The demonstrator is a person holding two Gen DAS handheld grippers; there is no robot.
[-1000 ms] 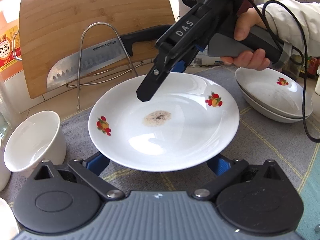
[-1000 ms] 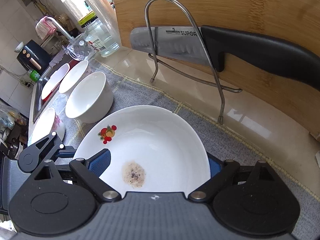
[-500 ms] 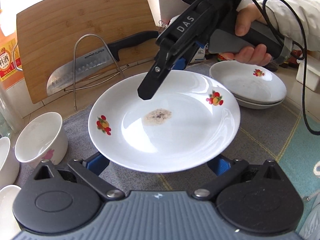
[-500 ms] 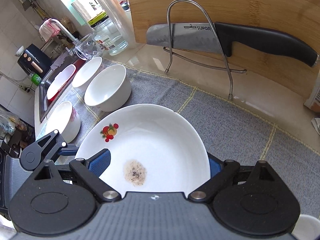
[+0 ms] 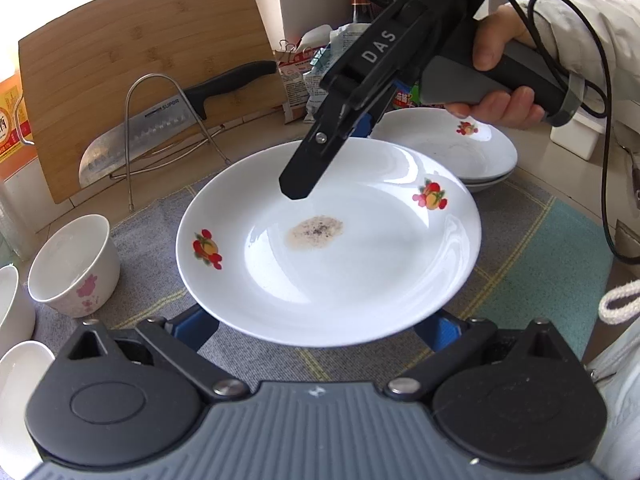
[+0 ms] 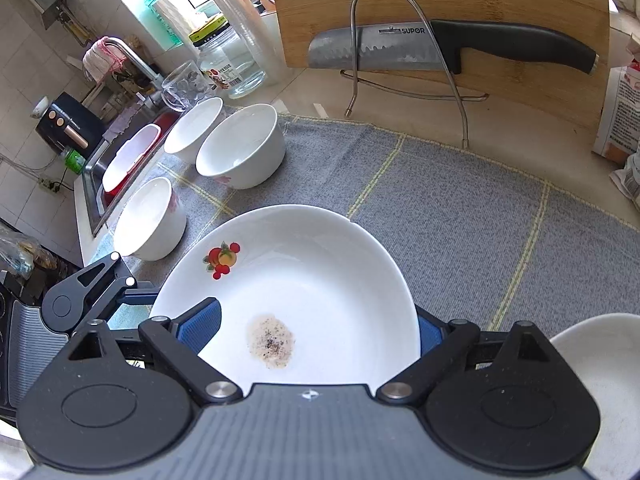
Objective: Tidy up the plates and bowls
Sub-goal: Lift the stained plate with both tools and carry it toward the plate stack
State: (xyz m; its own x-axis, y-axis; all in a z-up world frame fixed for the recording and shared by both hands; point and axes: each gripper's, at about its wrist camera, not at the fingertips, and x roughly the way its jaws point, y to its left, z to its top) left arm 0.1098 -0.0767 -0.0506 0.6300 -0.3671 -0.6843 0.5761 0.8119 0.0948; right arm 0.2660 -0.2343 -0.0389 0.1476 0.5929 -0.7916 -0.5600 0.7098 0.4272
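A white plate [image 5: 320, 272] with fruit prints and a brown stain hangs above the grey mat, borne by both grippers. My left gripper [image 5: 316, 332] has its fingers spread wide under the plate's near rim; their tips are hidden. My right gripper [image 5: 332, 156] is at the far rim with its jaws wide: one finger lies over the plate, the other passes beneath the edge. In the right wrist view the plate [image 6: 320, 280] fills the space between the right gripper's [image 6: 316, 332] blue pads, and the left gripper [image 6: 80, 296] reaches in from the left. Stacked matching plates [image 5: 448, 148] sit just behind to the right.
Several white bowls [image 6: 240, 148] stand on the mat's left side near the sink [image 6: 96, 168]. A bamboo cutting board [image 5: 140, 60] with a knife [image 5: 160, 128] on a wire rack leans at the back. Food packets [image 5: 304, 76] lie behind the plates. A person's hand [image 5: 500, 80] holds the right gripper.
Both grippers carried the plate to the right and slightly up. The stacked plates came closer, while the bowls and cutting board slid away to the left. The jaws kept their width.
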